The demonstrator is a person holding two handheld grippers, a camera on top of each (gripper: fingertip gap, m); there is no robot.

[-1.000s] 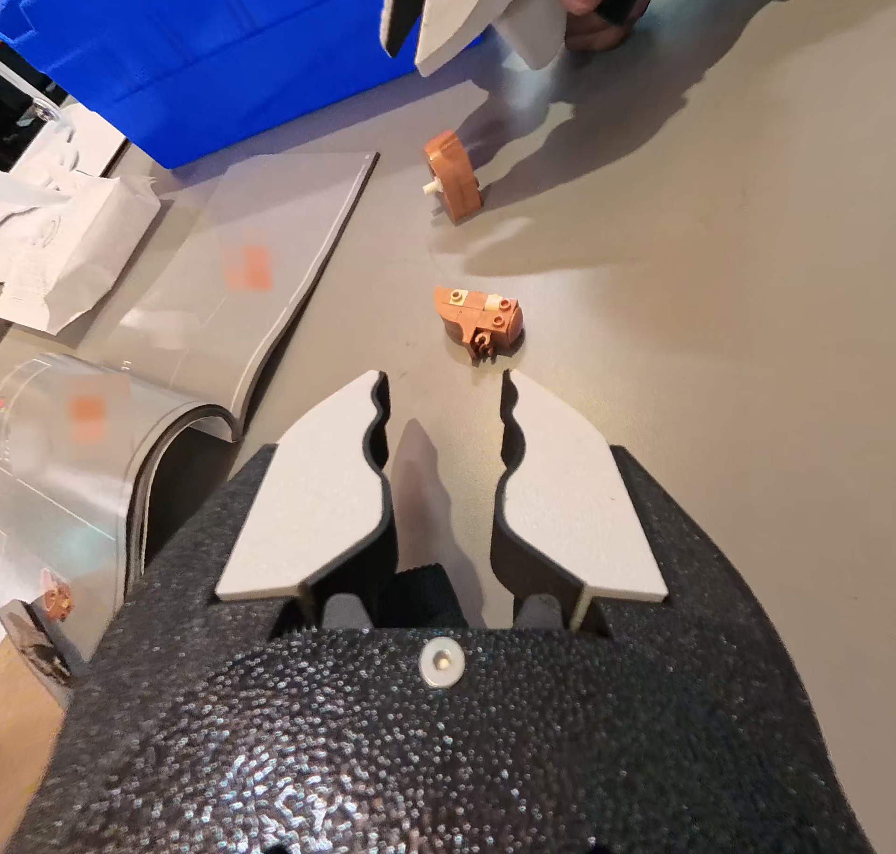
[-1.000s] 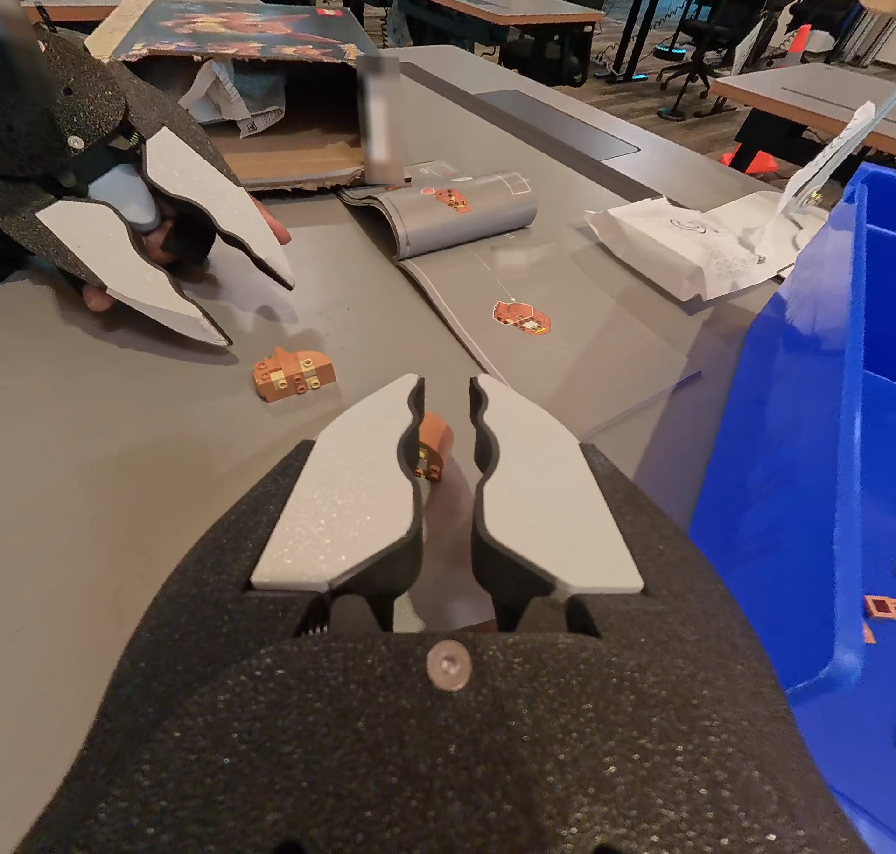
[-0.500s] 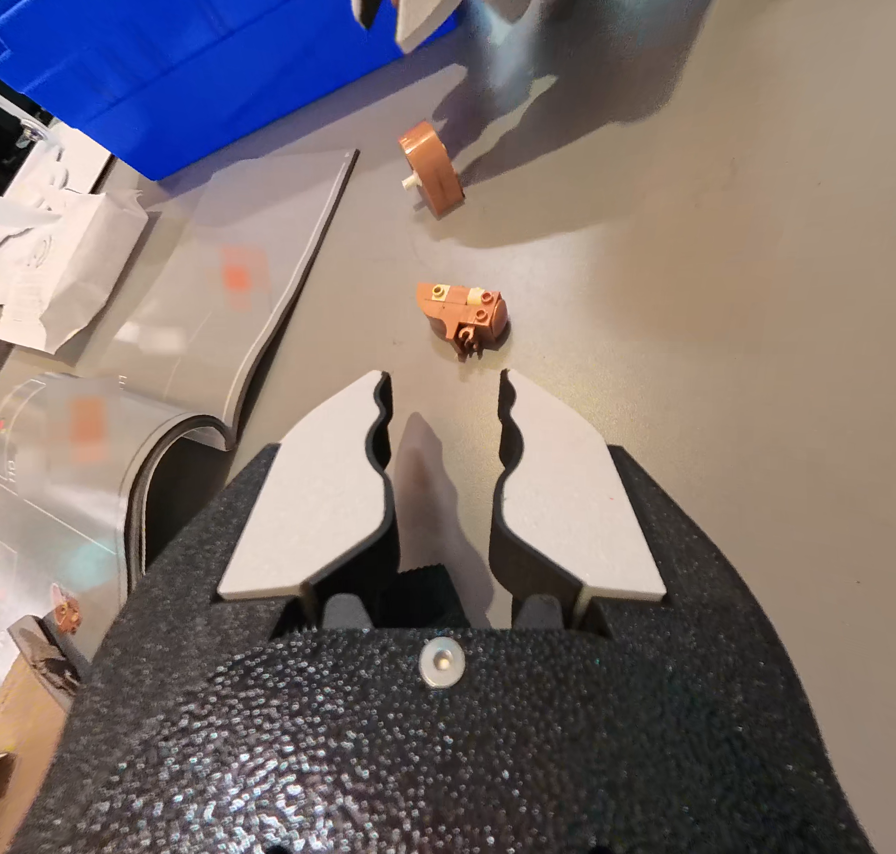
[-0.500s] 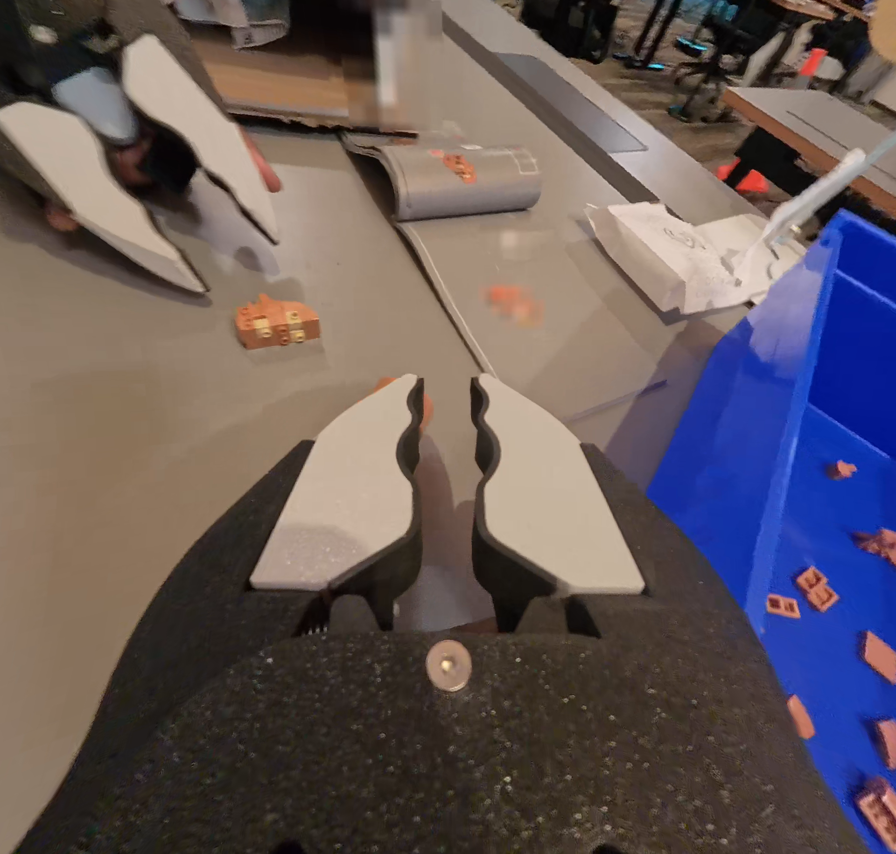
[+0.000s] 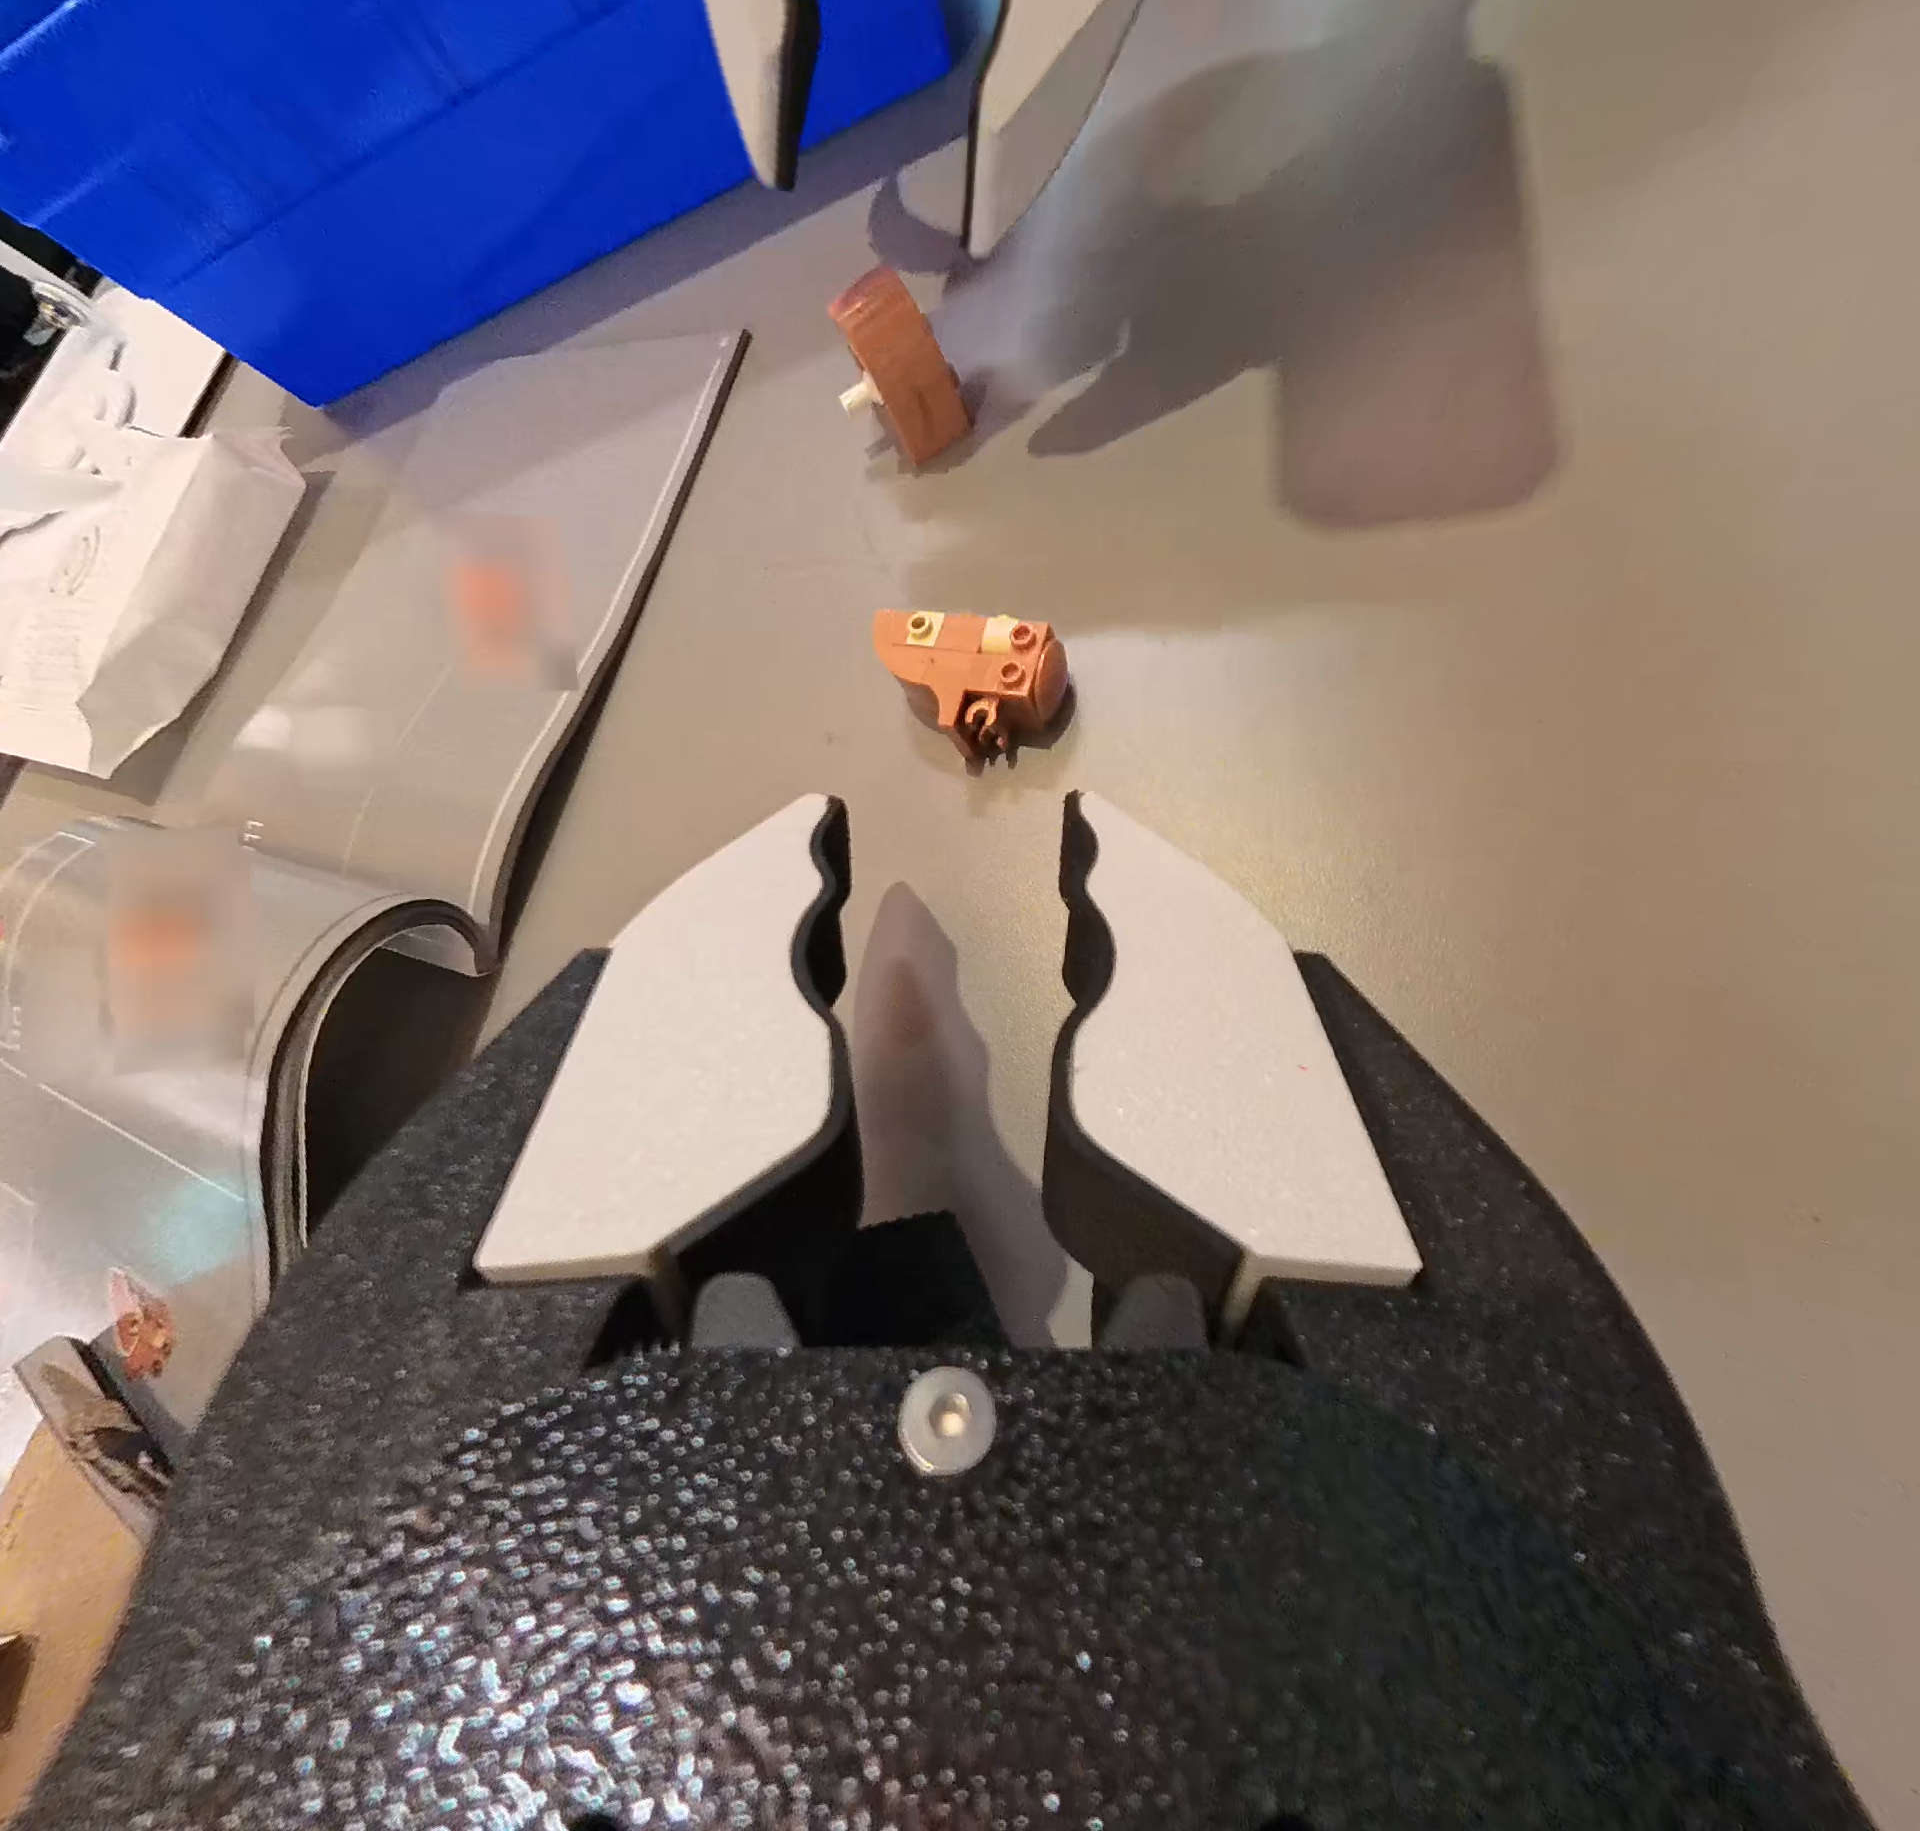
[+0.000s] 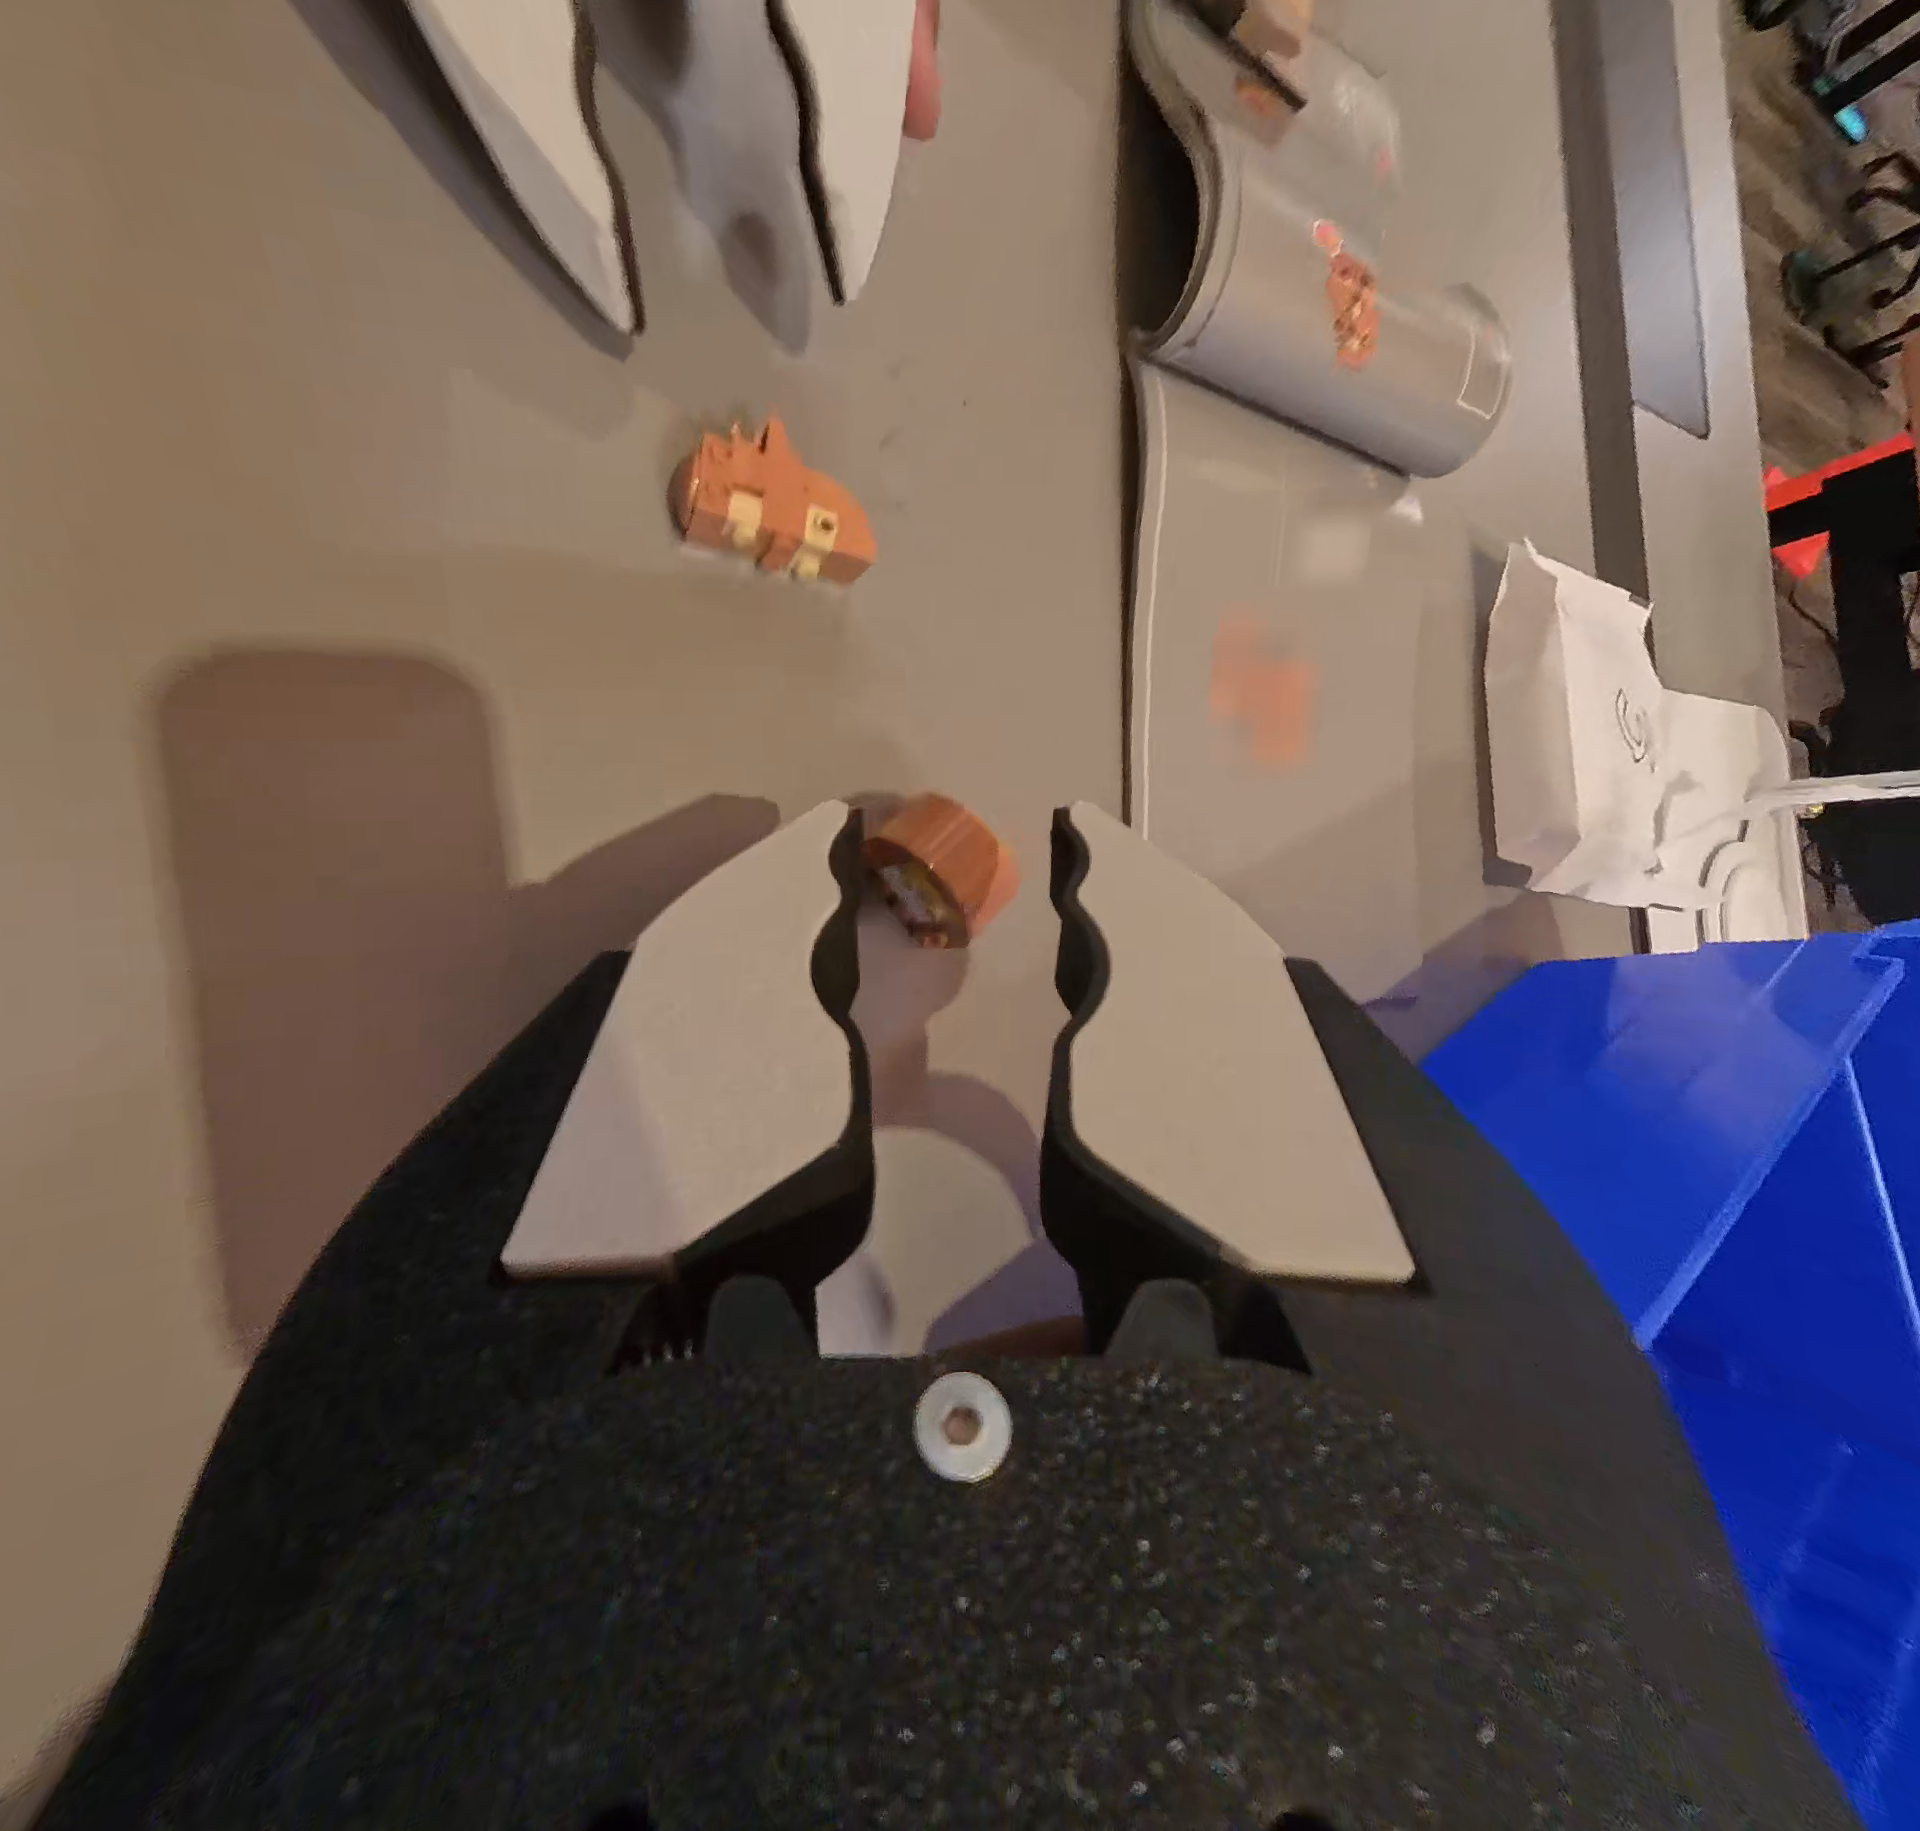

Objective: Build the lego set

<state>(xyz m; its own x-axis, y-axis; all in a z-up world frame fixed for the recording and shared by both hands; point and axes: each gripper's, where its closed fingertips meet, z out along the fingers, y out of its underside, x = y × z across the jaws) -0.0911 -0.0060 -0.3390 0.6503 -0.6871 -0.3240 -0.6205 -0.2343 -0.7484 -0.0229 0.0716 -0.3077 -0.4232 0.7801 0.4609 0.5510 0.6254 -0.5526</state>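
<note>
hand-held grippers, right (image 6: 951,831) and left (image 5: 948,815), point steeply down at the table (image 5: 1455,846), both part-open and holding nothing.

Left gripper (image 5: 948,805): black pebbled housing, coarse glittery grain; two pale grey flat fingers (image 5: 717,1043) tapering forward, inner edges wavy, lined with black pads. Silver round screw (image 5: 947,1433) centred on housing behind finger roots. Right gripper (image 6: 951,820): same build, matte black grain; silver hex-socket screw (image 6: 962,1440) behind fingers (image 6: 1195,1064).
</note>
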